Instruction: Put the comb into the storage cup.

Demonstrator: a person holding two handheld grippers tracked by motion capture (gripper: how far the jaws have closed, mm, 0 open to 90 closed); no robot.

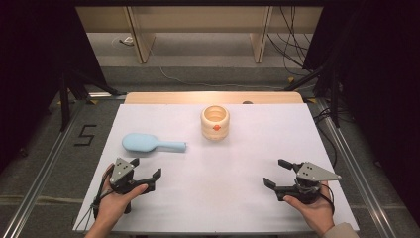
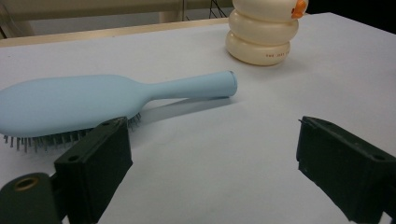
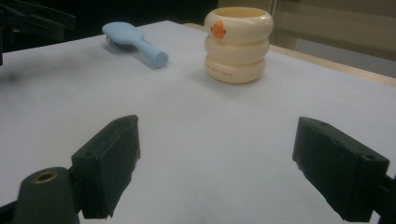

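Note:
A light blue hairbrush [image 1: 151, 144] lies bristles down on the white table top, handle pointing right; it also appears close up as the hairbrush [image 2: 93, 98] and far off as the hairbrush [image 3: 133, 39]. A cream ringed cup [image 1: 215, 122] with an orange mark stands upright near the back middle, seen also as the cup [image 2: 261, 30] and the cup [image 3: 238, 44]. My left gripper [image 1: 146, 173] rests open at the front left, just short of the brush head, nothing between its jaws. At the front right my right gripper [image 1: 277, 173] stands open, jaws wide and bare.
The white table [image 1: 237, 163] has a wooden strip [image 1: 213, 97] along its back edge. Dark stands and cables [image 1: 292, 44] crowd the floor behind and at both sides. A "5" mark [image 1: 85, 135] is on the floor left of the table.

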